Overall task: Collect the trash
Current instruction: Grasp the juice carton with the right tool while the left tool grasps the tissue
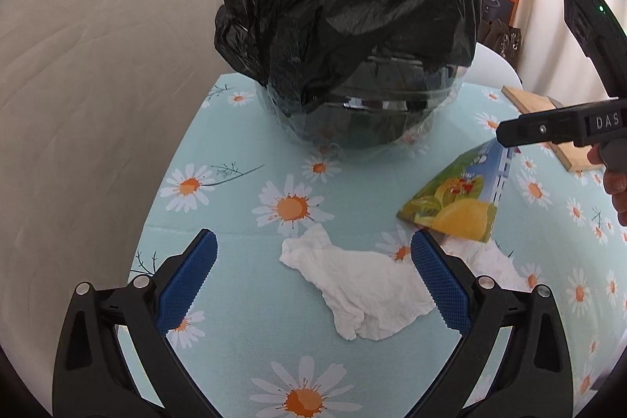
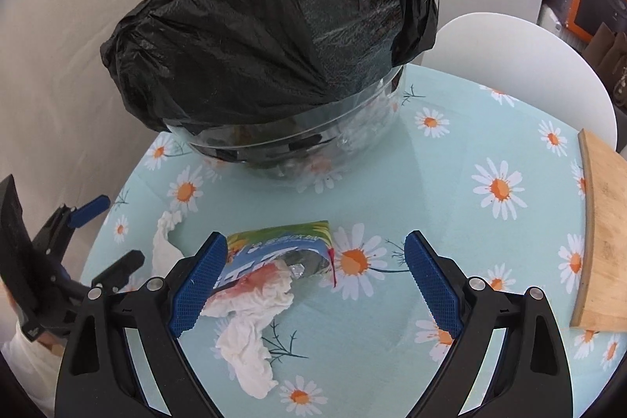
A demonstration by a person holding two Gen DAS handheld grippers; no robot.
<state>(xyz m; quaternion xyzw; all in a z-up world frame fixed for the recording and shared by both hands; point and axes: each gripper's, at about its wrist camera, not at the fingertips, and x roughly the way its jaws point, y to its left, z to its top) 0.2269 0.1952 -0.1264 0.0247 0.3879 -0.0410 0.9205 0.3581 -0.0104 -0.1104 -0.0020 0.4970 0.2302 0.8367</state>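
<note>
Daisy-print cloth covers the table, and both tongs hover over it with jaws spread wide, gripping nothing. Nearest the left tongs, a crumpled tissue lies flat between its fingers, its long axis running from near the left finger across toward the right one. In the right wrist view, the right tongs hang above an empty snack packet that lies against its left finger with another tissue trailing from it toward the camera. Farther back stands a clear bin lined with a black bag, the likely place for the trash. A wooden board lies at the right edge.
</note>
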